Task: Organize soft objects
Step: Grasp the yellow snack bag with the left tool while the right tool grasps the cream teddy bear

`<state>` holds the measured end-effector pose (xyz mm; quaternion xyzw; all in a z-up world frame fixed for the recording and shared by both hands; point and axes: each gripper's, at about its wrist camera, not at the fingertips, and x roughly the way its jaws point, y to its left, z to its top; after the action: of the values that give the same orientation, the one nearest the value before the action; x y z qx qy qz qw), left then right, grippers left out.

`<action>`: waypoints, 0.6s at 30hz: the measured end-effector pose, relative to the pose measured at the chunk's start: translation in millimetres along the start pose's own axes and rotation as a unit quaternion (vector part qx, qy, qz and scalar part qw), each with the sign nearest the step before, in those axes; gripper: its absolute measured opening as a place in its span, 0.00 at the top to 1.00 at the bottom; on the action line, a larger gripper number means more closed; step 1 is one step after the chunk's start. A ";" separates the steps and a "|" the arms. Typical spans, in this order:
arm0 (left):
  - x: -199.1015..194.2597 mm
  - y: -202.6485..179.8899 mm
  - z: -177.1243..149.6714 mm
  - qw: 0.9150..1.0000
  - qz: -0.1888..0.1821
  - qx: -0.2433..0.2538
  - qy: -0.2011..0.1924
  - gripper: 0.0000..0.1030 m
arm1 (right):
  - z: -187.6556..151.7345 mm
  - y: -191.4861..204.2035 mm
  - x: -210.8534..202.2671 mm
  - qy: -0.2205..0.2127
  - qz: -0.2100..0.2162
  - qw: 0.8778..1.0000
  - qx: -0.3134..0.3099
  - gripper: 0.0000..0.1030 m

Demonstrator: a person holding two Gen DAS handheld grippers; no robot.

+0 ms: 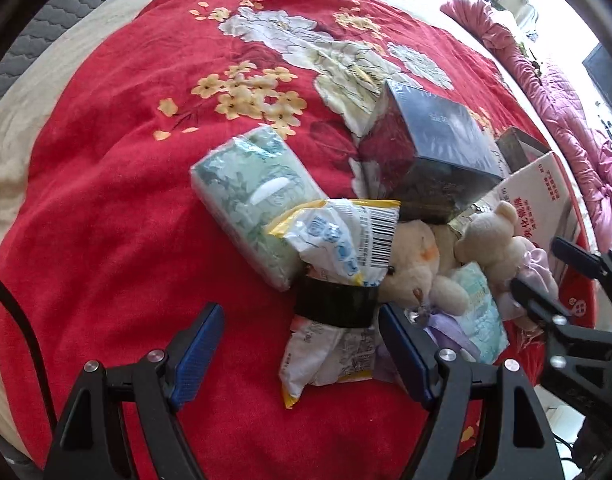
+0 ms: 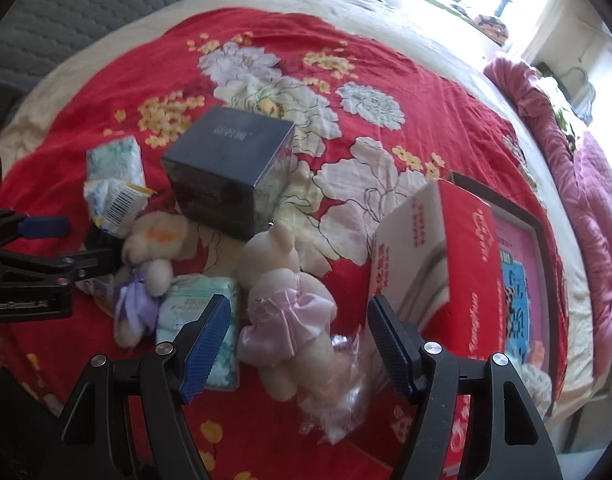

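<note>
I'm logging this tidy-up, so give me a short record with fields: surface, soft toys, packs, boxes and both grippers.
surface: red floral blanket
soft toys: teddy bear in pink dress; teddy bear with purple bow
packs: green tissue pack; snack bag; small tissue pack
boxes: dark box; red and white carton
left gripper: open, above snack bag
right gripper: open, over pink-dress bear

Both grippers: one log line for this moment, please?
left gripper: open, over snack bag | right gripper: open, over pink-skirted teddy | nothing held
</note>
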<state>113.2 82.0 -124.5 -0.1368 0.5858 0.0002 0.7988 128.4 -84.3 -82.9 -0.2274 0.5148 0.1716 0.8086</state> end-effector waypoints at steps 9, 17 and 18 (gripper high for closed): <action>6.0 -4.7 1.4 1.000 0.010 0.009 0.009 0.23 | -0.2 2.1 23.0 0.028 0.002 1.000 -0.013 0.30; 7.4 -3.8 2.3 1.000 0.010 0.013 0.013 0.23 | -3.2 4.4 34.5 0.041 0.023 0.999 0.001 0.54; 8.0 -3.7 1.9 1.000 0.009 0.012 0.014 0.24 | -4.2 4.0 35.1 0.039 0.027 0.999 0.007 0.57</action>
<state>118.1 77.6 -130.6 -0.1219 0.5985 -0.0020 0.7918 137.6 -81.7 -117.2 -0.2139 0.5532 0.1810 0.7845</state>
